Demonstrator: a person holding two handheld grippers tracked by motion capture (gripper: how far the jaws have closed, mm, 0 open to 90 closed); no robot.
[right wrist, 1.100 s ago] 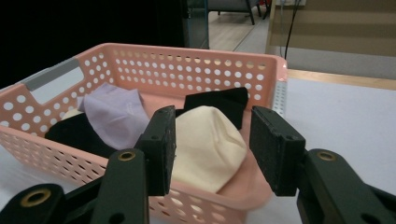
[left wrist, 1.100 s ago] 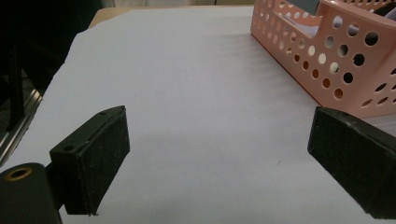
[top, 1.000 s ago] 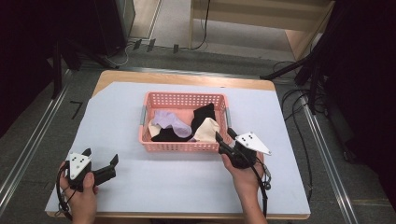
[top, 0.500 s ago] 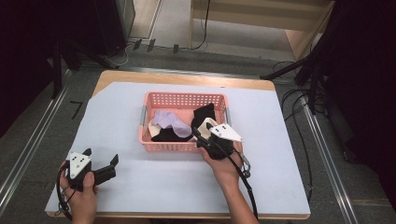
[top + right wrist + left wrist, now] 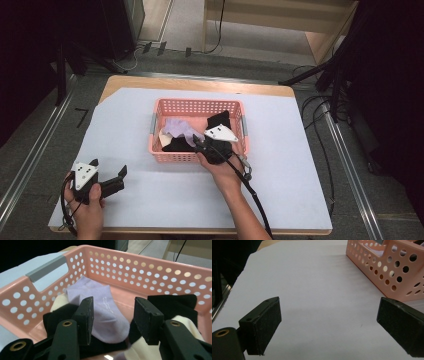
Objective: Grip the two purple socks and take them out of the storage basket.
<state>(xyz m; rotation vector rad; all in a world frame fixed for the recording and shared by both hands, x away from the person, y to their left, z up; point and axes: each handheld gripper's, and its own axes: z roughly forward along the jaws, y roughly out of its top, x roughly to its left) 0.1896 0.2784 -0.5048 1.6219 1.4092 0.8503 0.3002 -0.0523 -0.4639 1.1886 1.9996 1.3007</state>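
One table (image 5: 310,200), covered by a pale sheet (image 5: 290,165) that leaves a wooden strip bare along the far edge. One pink perforated basket (image 5: 197,106) sits on the sheet around mid-table, toward the far side, with grey handle inserts at both short ends. Wide bare sheet lies left, right and in front of the basket; the near-left part is free apart from the left hand.

Socks in the basket, countable: one lilac sock (image 5: 100,297) on top, two black pieces (image 5: 175,302) and two cream pieces (image 5: 58,301), but they overlap, so whether these are separate socks I cannot tell.

Two grippers. Right gripper (image 5: 112,317) is over the basket's near-right part, jaws spread partway, one on each side of the lilac sock's toe end, not pinching it; contact unclear. Left gripper (image 5: 329,325) is held low over the sheet at the near-left corner, jaws spread wide with nothing between them, the basket's corner just ahead and to its right.
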